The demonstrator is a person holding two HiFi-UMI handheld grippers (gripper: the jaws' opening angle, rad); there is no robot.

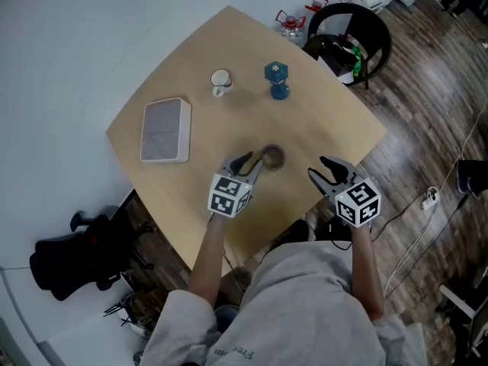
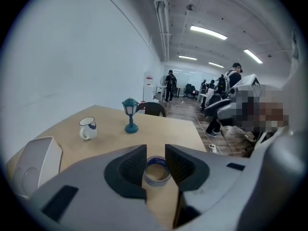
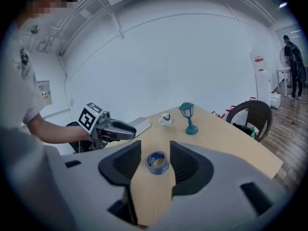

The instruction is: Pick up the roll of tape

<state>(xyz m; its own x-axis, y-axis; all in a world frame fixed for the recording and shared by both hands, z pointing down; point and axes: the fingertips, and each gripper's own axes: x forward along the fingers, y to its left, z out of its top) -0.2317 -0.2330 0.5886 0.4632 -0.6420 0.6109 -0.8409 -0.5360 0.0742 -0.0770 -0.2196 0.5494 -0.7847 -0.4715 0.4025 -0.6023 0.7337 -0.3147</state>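
One tape roll, mug, lantern, white box; two tools.

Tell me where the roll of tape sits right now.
In the head view the roll of tape lies flat near the middle of the table, just ahead of the left hand-held gripper, below the blue lantern.

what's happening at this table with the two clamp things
A person holds a two-jaw tool in each hand over a wooden table. The left tool is lined up on the roll of tape, which shows in the gap of its open jaws but is not gripped yet. The right tool hangs open off to the side, empty. A mug, a small teal lamp and a white box stand farther back.
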